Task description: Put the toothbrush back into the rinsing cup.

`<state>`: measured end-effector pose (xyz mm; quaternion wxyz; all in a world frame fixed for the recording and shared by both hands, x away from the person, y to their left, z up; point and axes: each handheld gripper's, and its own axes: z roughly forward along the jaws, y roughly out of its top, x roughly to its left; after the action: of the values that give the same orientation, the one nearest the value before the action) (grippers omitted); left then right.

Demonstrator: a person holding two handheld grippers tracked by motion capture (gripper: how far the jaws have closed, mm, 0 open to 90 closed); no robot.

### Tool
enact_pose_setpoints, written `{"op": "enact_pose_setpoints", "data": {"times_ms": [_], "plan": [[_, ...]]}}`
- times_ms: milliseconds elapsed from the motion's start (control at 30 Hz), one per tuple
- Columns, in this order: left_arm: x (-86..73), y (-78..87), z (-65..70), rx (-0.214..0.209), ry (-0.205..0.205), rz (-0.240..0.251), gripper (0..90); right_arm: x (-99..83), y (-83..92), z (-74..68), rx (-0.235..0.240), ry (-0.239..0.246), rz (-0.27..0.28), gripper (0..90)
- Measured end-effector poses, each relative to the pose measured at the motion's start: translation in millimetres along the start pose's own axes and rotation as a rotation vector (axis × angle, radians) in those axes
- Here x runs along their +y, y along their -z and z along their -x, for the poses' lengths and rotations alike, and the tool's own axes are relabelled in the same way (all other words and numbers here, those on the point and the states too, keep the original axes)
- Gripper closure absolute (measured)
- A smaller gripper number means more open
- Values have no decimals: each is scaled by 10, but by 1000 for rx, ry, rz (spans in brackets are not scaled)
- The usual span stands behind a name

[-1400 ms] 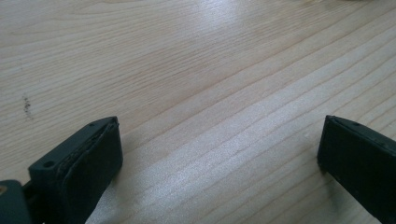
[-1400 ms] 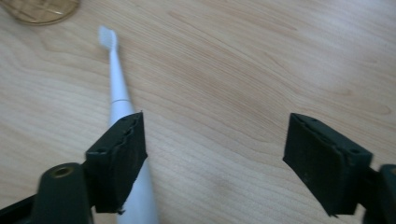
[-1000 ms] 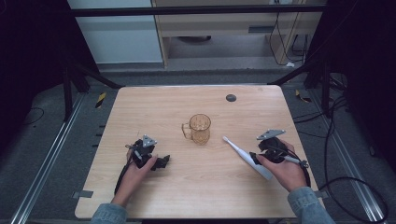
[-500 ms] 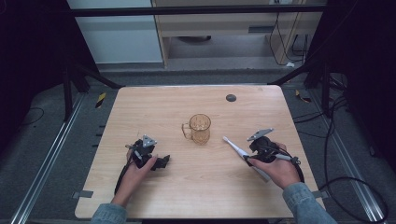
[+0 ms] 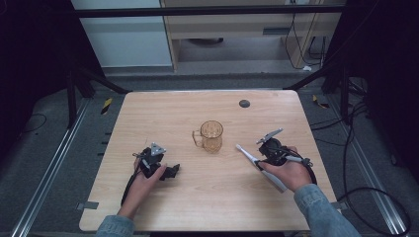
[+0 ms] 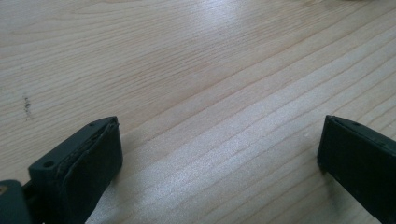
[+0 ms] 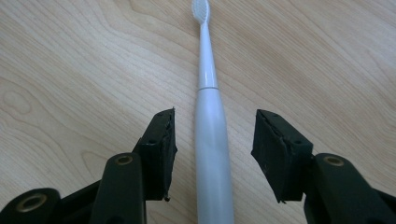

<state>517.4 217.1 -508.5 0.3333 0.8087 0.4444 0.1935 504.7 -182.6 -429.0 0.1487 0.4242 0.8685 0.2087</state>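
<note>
Amber mug empty; both grippers' jaws apart, right straddling toothbrush.

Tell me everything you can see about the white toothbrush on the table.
The toothbrush is white, plastic-looking, with a thick smooth handle, a thinner neck above a seam, and a small bristled head. It lies flat on the wooden table, right of the amber mug. The right tool straddles its handle, jaws open and not touching it.

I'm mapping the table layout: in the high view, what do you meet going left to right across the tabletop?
Left gripper → glass mug → white toothbrush, with the right gripper open around its handle.
</note>
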Motion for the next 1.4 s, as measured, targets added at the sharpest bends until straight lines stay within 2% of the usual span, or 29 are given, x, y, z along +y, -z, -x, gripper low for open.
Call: {"op": "enact_pose_setpoints", "data": {"times_ms": [333, 567, 1067, 1400], "plan": [[0, 0, 0, 0, 0, 0, 0, 90, -88, -1, 25, -24, -30, 448], [0, 0, 0, 0, 0, 0, 0, 106, -141, -12, 42, -28, -59, 470], [0, -1, 0, 0, 0, 1, 0, 140, -173, -18, 43, -33, -77, 474], [0, 0, -1, -1, -1, 0, 0, 100, -314, 2, 47, -49, -128, 473]]}}
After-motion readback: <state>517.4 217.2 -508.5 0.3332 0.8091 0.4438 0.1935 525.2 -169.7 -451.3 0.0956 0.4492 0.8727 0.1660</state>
